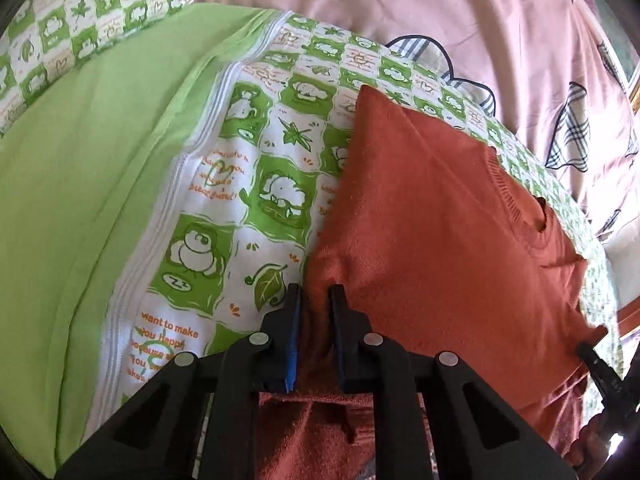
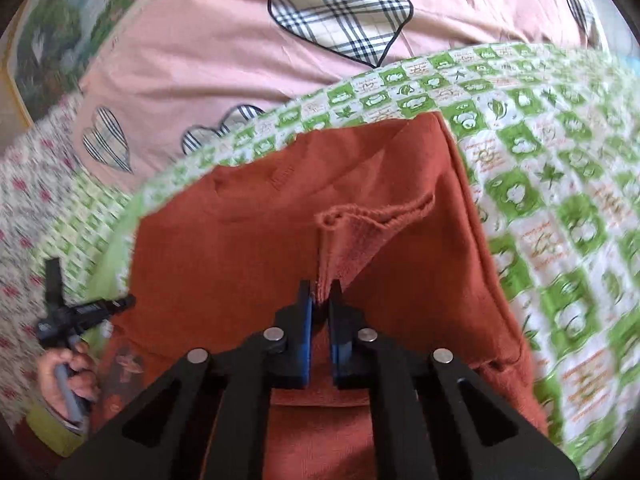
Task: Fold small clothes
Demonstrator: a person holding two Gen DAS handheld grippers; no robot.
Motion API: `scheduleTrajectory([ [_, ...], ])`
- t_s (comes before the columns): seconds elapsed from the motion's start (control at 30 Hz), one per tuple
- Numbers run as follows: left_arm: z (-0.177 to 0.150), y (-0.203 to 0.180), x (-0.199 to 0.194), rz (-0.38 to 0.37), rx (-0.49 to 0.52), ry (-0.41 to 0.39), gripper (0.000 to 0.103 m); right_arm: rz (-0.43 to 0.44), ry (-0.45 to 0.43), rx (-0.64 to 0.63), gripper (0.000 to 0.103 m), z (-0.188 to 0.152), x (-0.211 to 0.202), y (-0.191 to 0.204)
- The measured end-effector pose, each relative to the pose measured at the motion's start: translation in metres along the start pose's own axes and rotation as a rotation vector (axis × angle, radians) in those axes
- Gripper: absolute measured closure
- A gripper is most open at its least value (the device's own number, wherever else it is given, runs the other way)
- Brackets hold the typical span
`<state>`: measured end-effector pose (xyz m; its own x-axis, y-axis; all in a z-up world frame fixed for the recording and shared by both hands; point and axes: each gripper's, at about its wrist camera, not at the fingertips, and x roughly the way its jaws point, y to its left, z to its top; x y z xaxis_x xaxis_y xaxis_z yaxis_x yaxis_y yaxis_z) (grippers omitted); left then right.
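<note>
The rust-orange sweater (image 1: pixel 432 220) lies on a bed, on a green-and-white checked sheet (image 1: pixel 256 184) printed with frogs and leaves; both tools have hold of it.

The left wrist view shows the left tool (image 1: pixel 316 294) clamped on a bunched fold at the sweater's near left edge, the cloth pinched between its black fingers and pulled into creases. This view alone shows the plain lime-green cloth (image 1: pixel 80 184) to the left of the checked sheet, with a white ribbed seam between them, and the sweater's ribbed neck opening (image 1: pixel 532 220) towards the right. At the right edge part of the right tool (image 1: pixel 600 364) is seen against the sweater's hem, too cut off to show its jaws.

The right wrist view settles that: the right tool (image 2: pixel 320 290) is closed on a raised fold of the sweater (image 2: pixel 248 240), a ribbed edge (image 2: pixel 376 212) standing up just beyond the fingertips. Only here does a hand (image 2: pixel 66 372) appear, at the near left, gripping a grey handle with the black left tool (image 2: pixel 86 312) above it. This view also shows the whole plaid heart on the pink quilt (image 2: pixel 192 56) at the far side, and a floral cloth (image 2: pixel 24 208) at the left, both blurred.
</note>
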<state>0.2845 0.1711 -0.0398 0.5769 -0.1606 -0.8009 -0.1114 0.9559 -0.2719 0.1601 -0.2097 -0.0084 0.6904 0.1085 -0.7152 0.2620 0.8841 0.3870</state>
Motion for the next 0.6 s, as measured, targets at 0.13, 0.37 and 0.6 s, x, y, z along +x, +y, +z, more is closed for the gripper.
scheduleTrajectory([
  [0.13,-0.004,-0.001,-0.002,0.018,0.015,-0.011,0.09,-0.026,0.067,0.099,0.095,-0.009,0.013,-0.035],
  [0.37,-0.01,-0.004,-0.013,0.033,0.009,0.032,0.087,-0.075,0.021,0.144,0.091,-0.008,-0.022,-0.047],
  [0.6,-0.072,-0.015,-0.082,-0.03,0.074,0.016,0.072,-0.027,-0.032,0.096,0.045,-0.032,-0.079,-0.033],
])
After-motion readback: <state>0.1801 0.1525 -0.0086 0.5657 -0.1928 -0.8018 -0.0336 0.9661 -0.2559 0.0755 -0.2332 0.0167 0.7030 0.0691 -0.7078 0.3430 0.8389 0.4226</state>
